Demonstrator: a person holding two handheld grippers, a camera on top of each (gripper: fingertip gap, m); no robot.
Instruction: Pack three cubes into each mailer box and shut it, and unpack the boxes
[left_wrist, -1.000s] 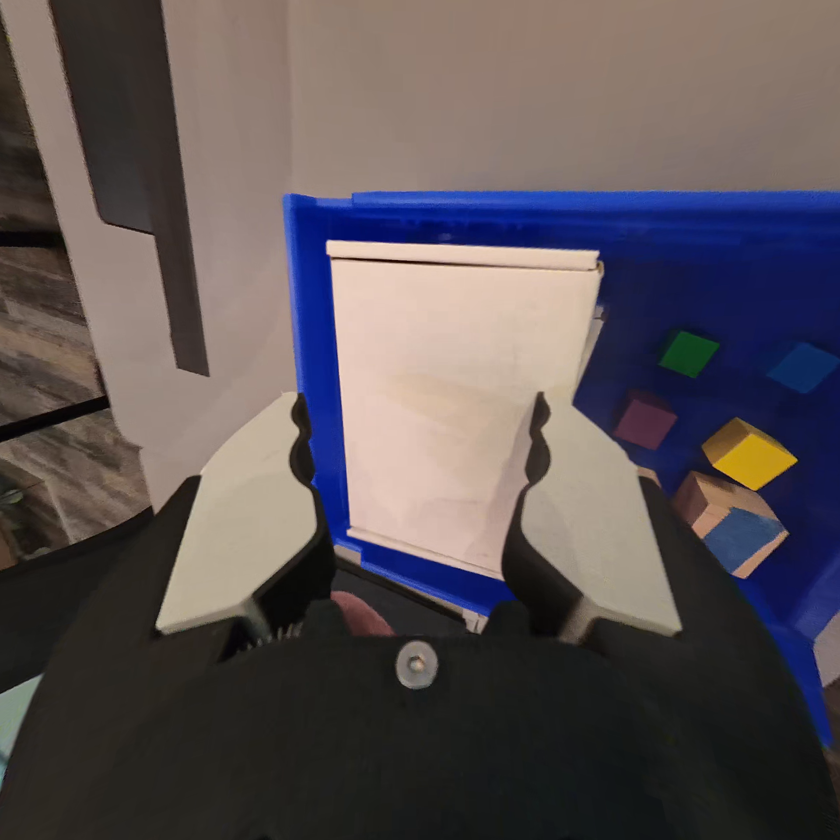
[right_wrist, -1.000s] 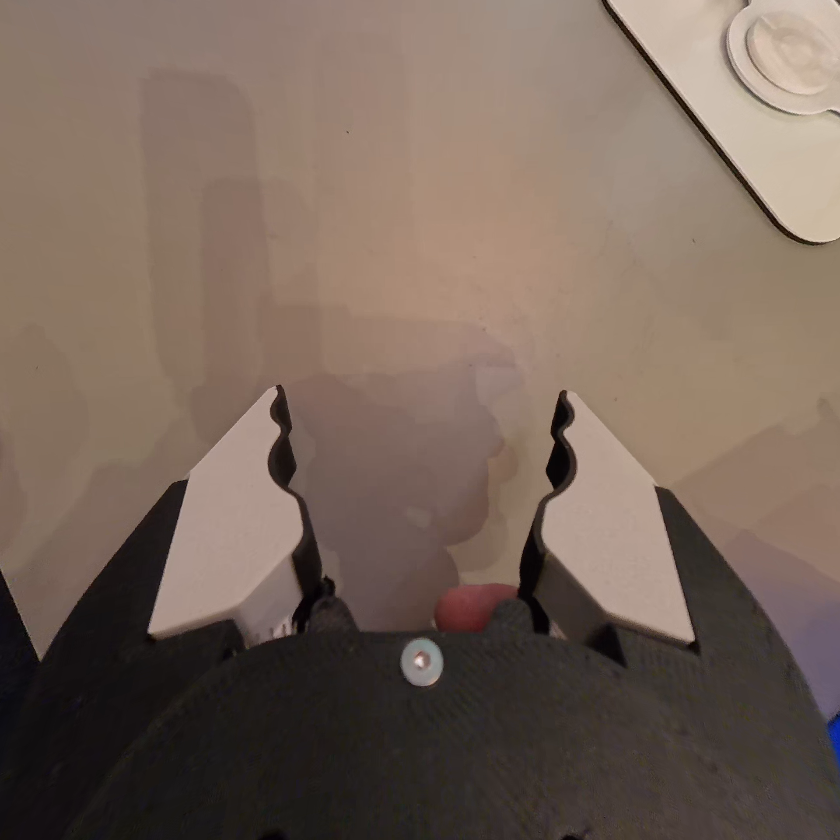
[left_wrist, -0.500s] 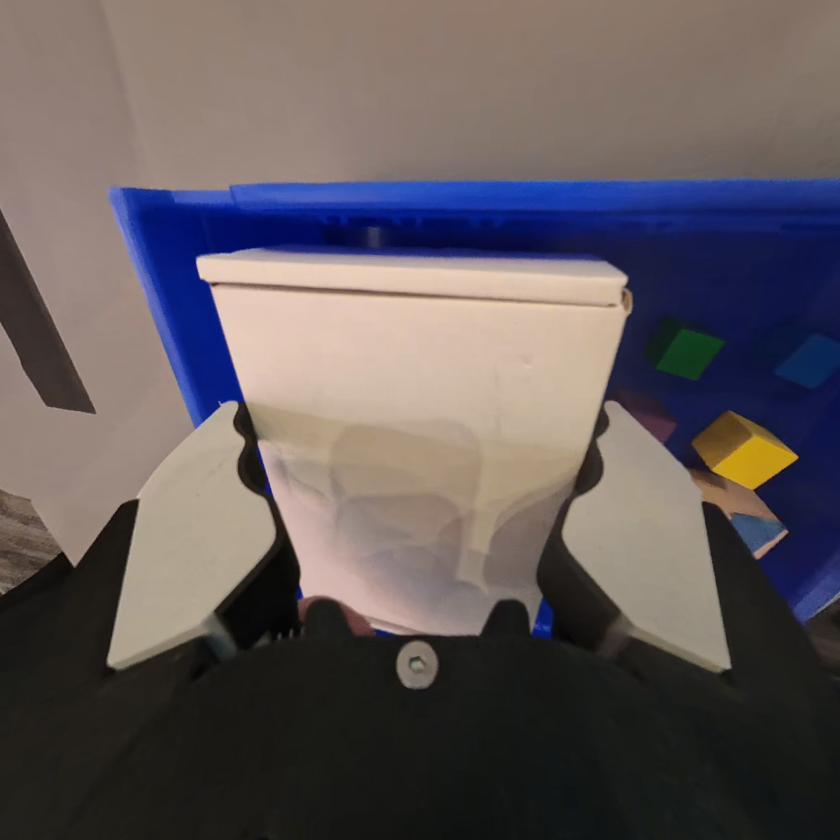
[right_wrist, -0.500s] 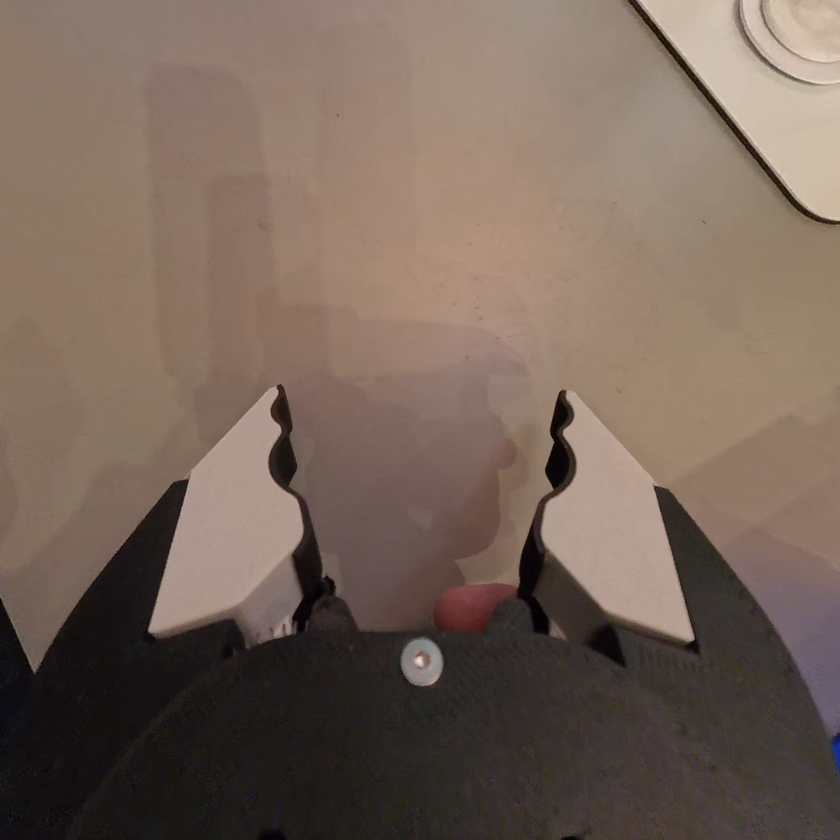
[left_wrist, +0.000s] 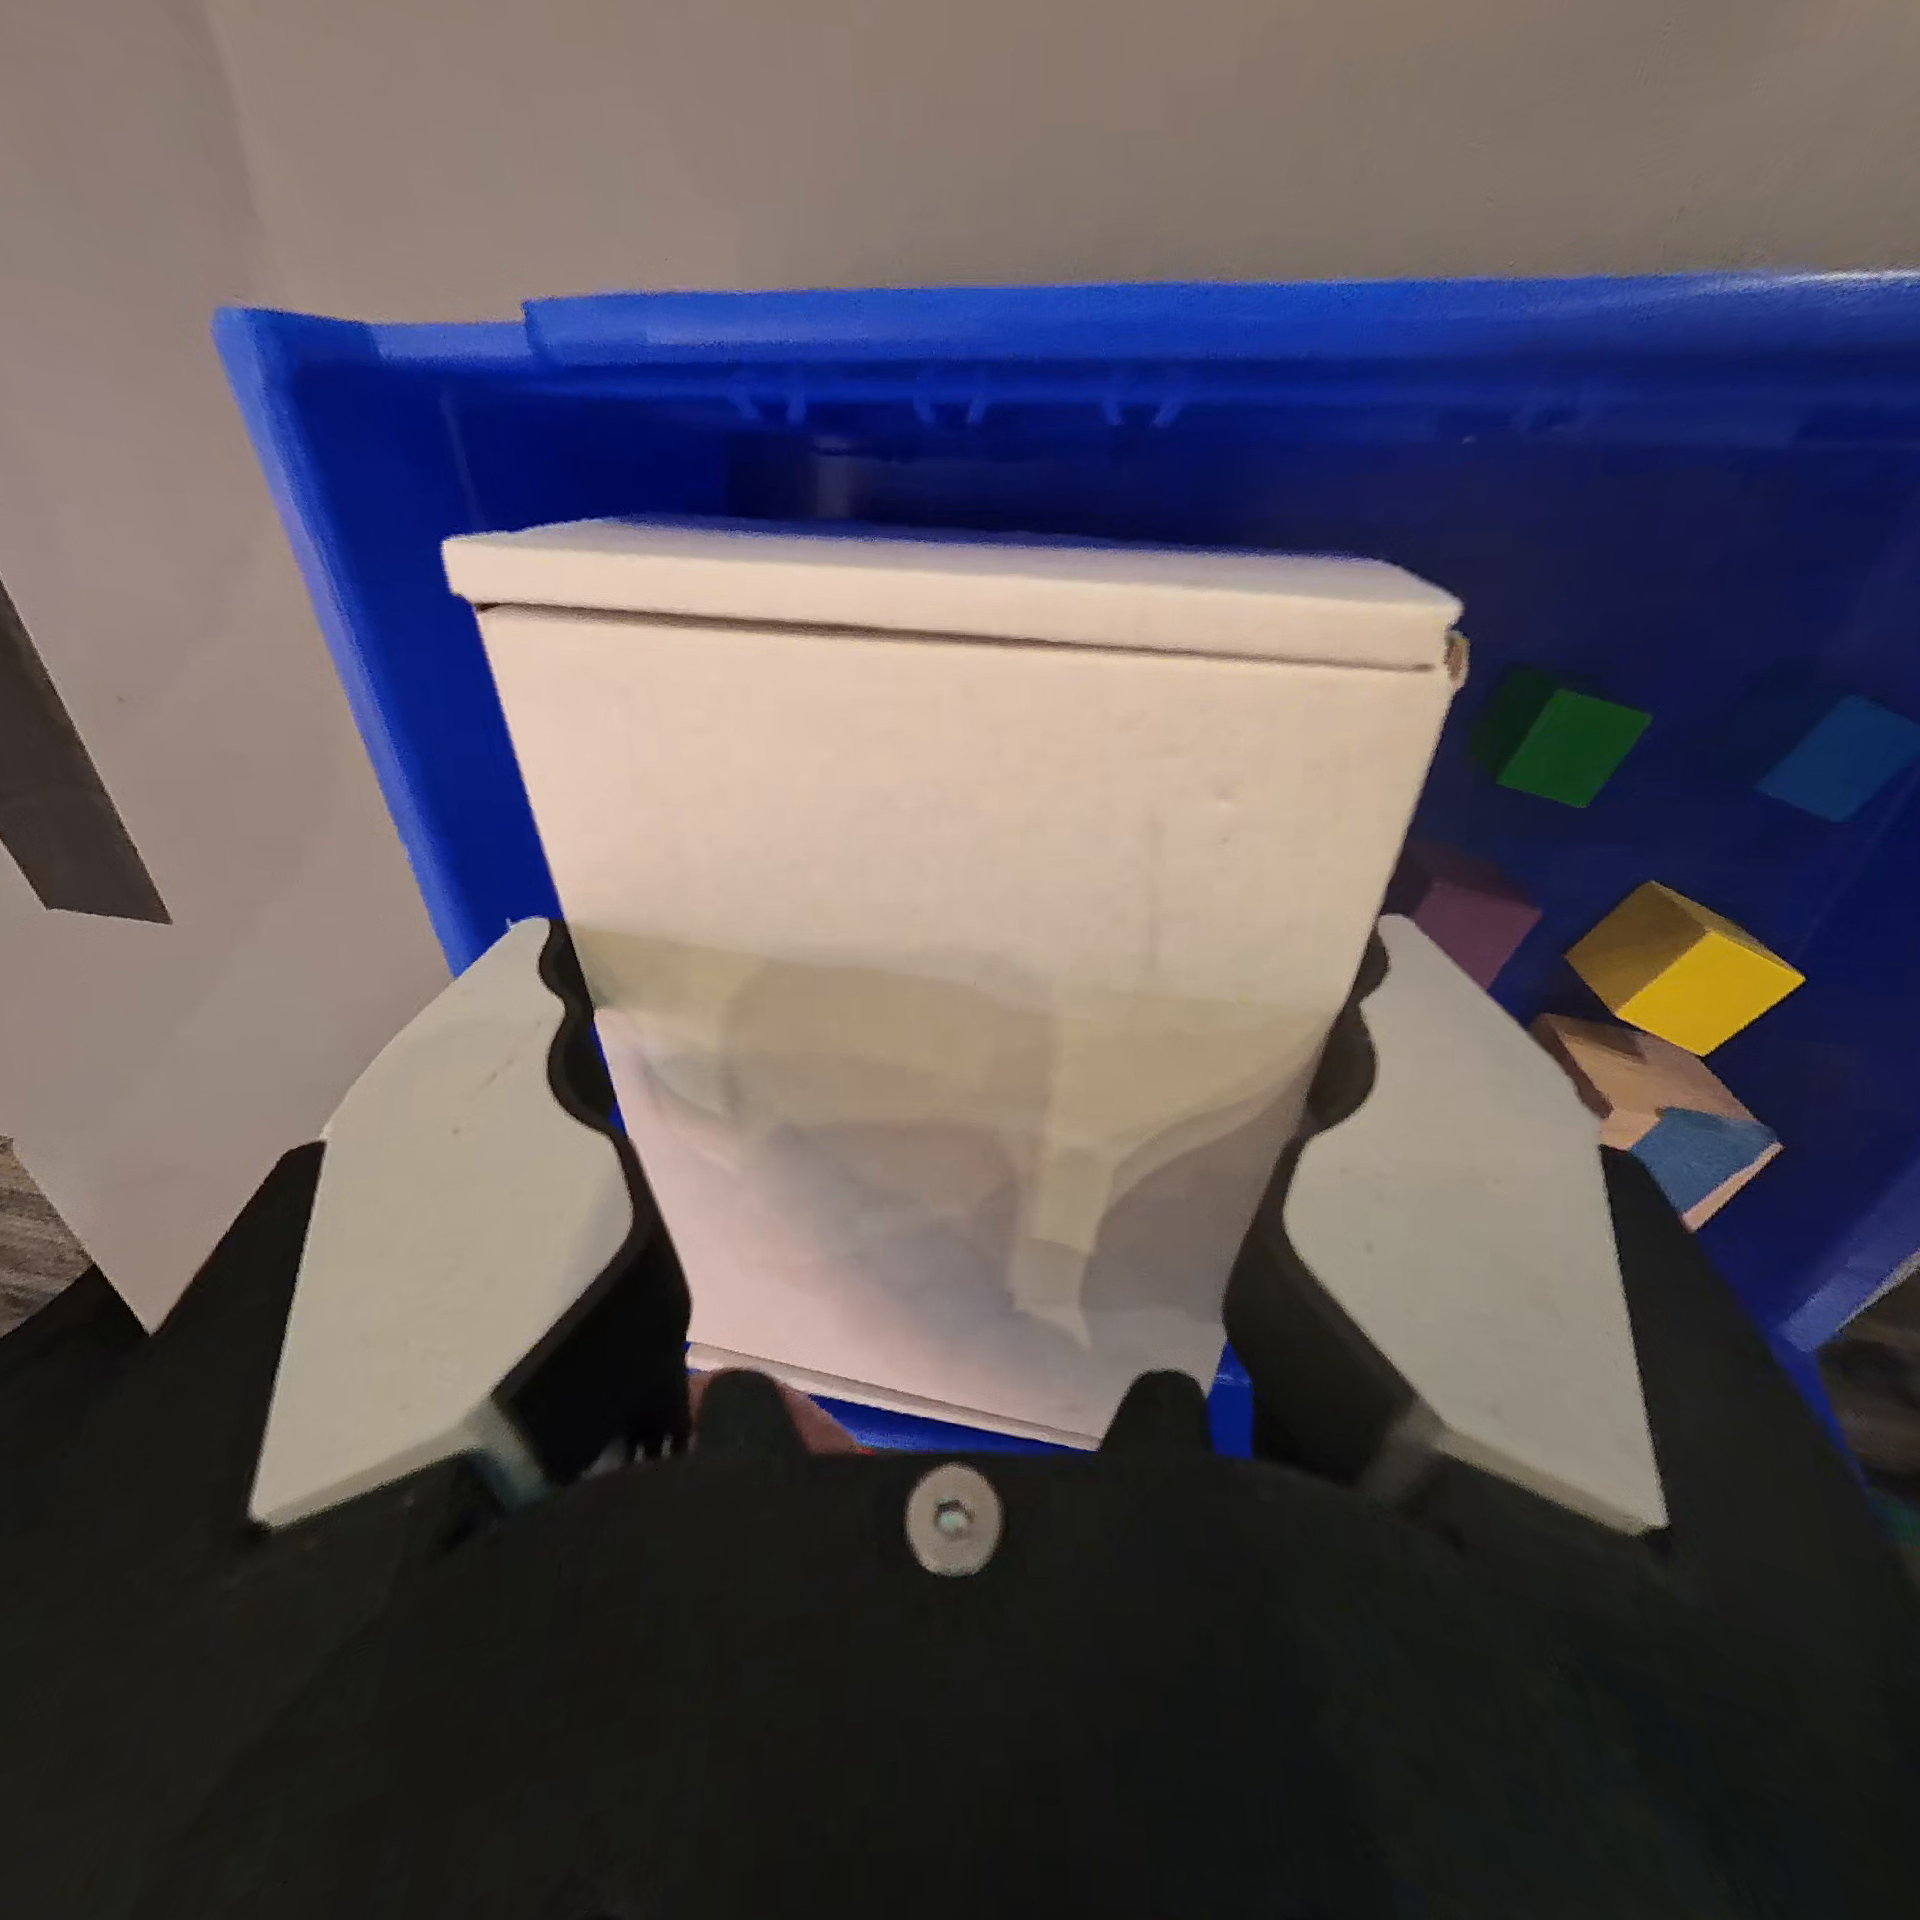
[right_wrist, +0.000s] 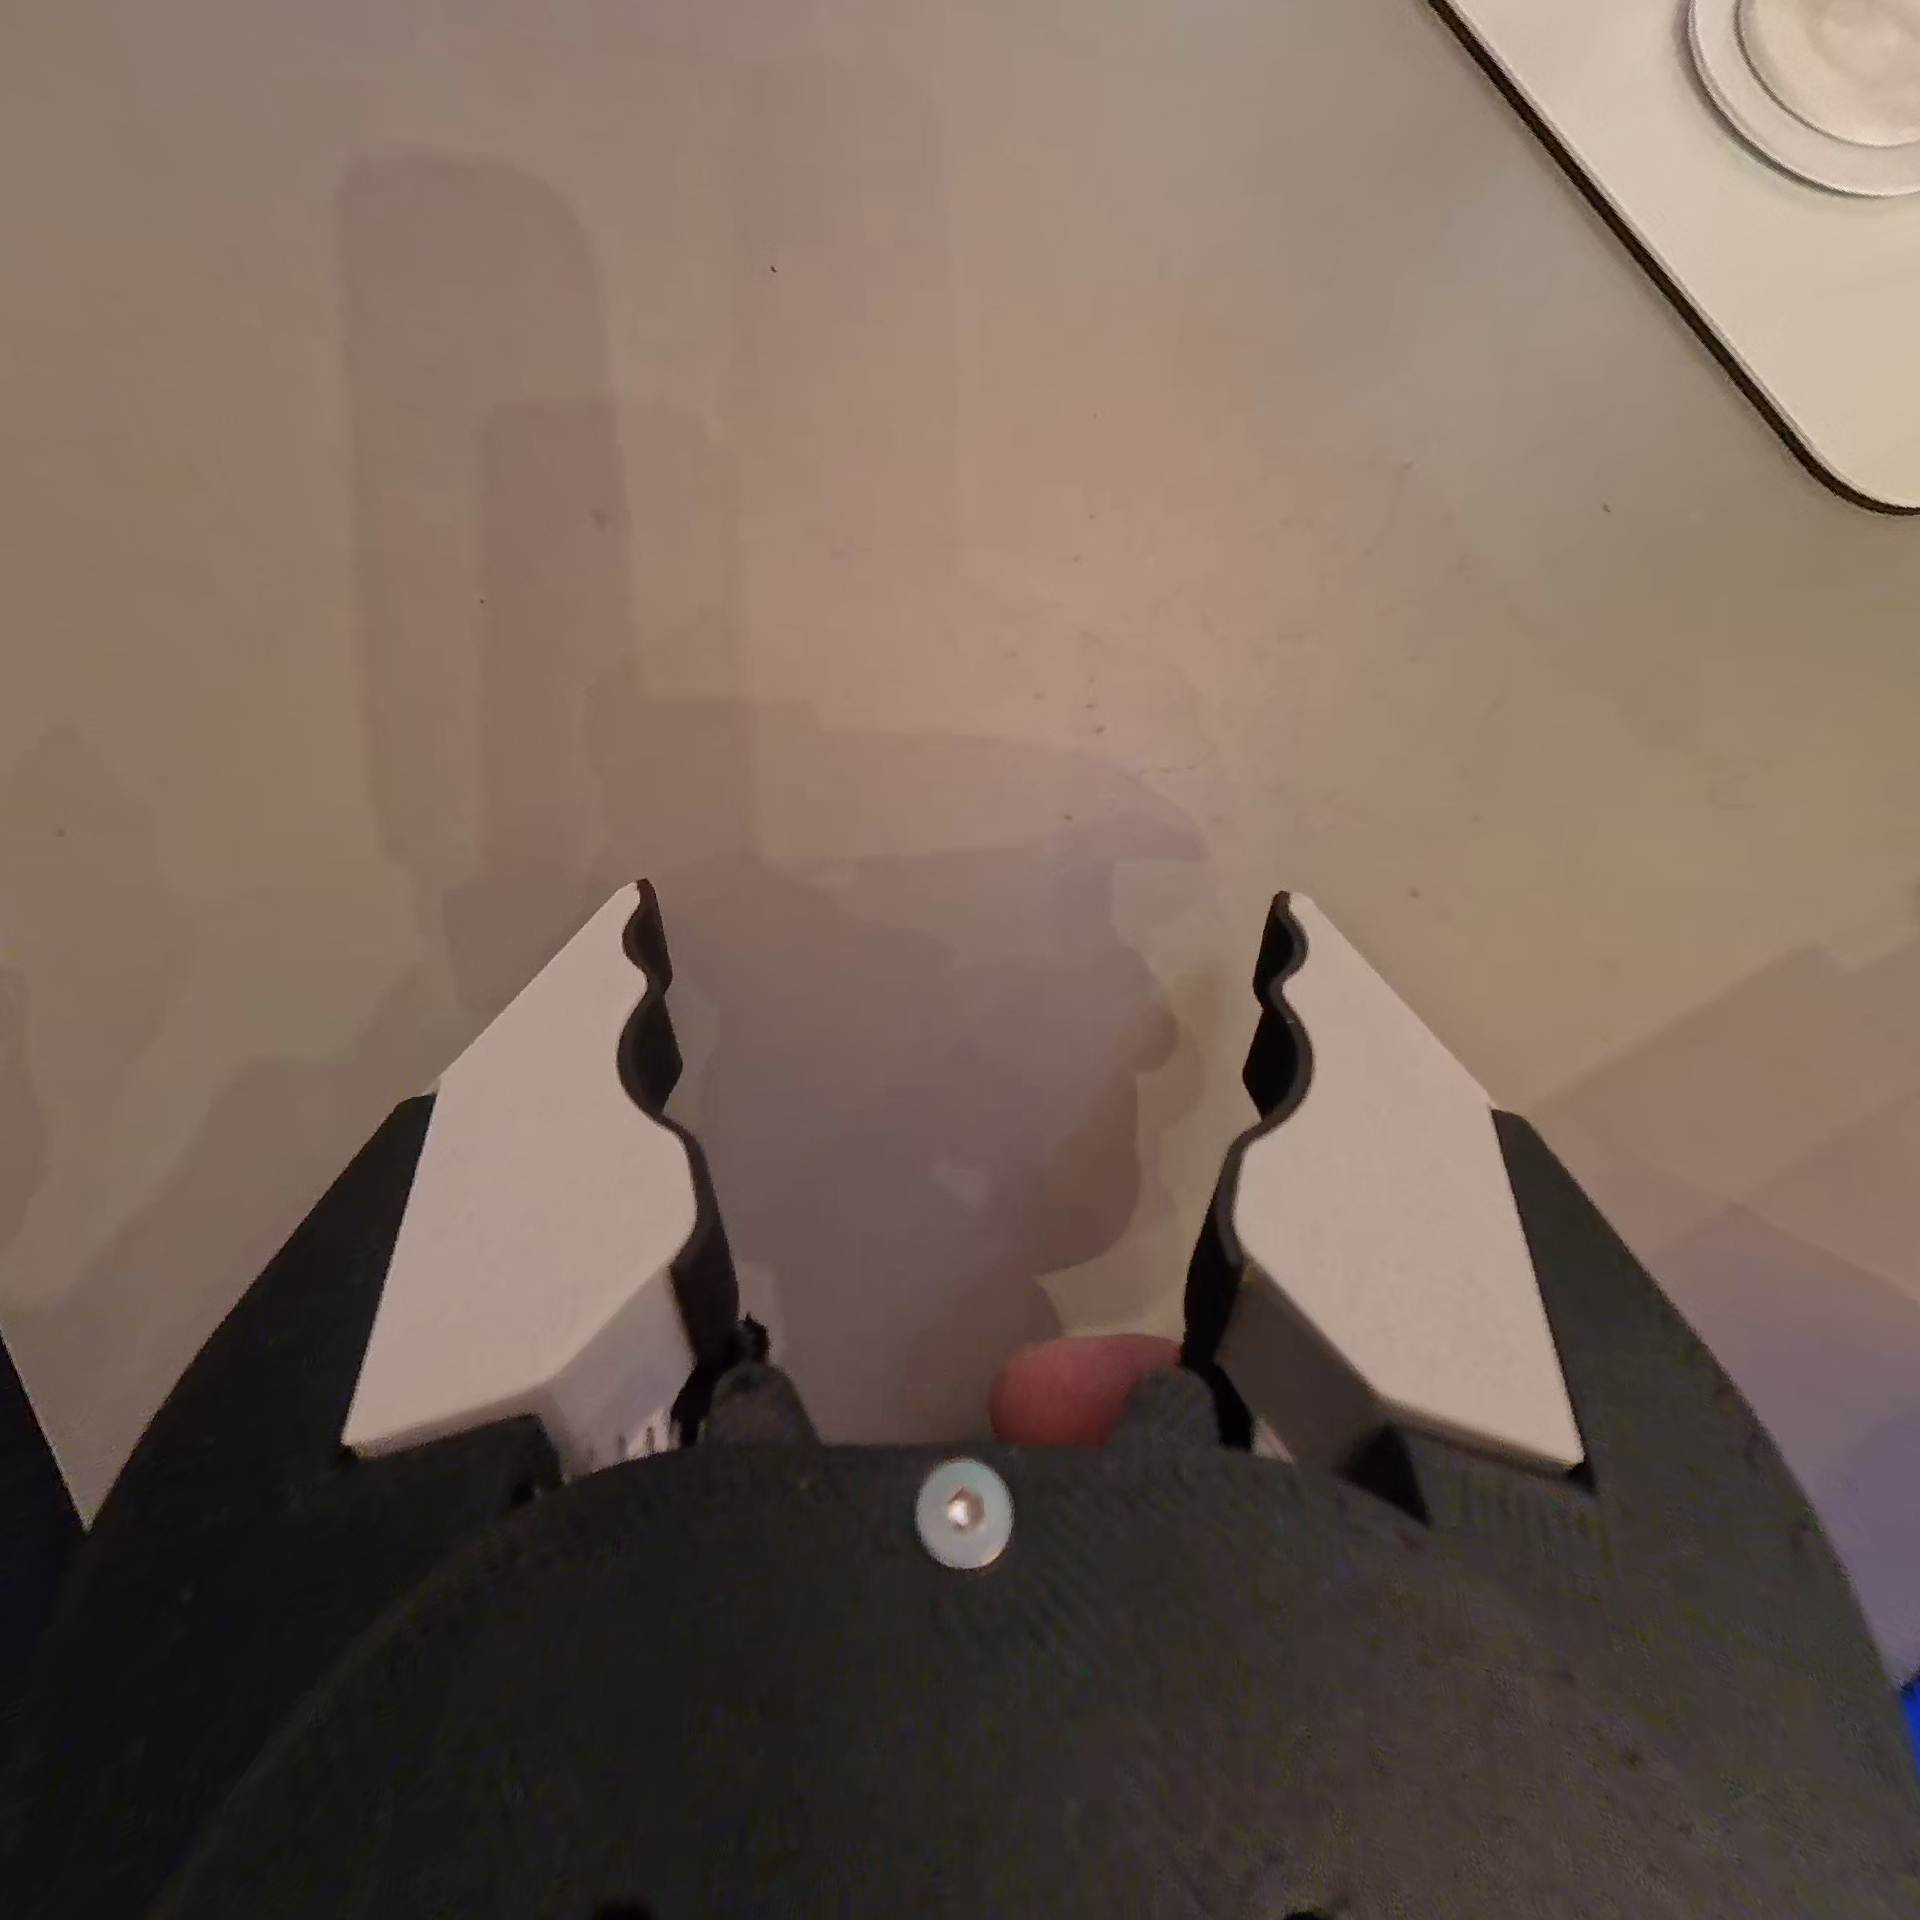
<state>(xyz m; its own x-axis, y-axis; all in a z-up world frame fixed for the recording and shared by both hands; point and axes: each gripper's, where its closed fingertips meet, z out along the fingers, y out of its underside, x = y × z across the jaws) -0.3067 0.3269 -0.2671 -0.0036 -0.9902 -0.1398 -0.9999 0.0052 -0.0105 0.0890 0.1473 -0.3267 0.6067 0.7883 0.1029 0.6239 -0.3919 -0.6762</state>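
Both sides of the white mailer box (left_wrist: 956, 883) squeezed by the left gripper (left_wrist: 961, 1049) at the blue bin's (left_wrist: 343, 582) left end; right gripper (right_wrist: 961, 1060) gapes empty. Cardboard could buckle, slip!

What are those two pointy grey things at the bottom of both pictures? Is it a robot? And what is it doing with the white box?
No robot here: a person holds a pincer tool in each hand, and a camera on each tool looks out along its two fingers. In the left tool's picture, the left gripper squeezes a closed white mailer box over a blue bin. Loose cubes lie in the bin: a green cube, a yellow cube and others. In the right tool's picture, the right gripper is open and empty above a plain table, with a white pad in the corner.
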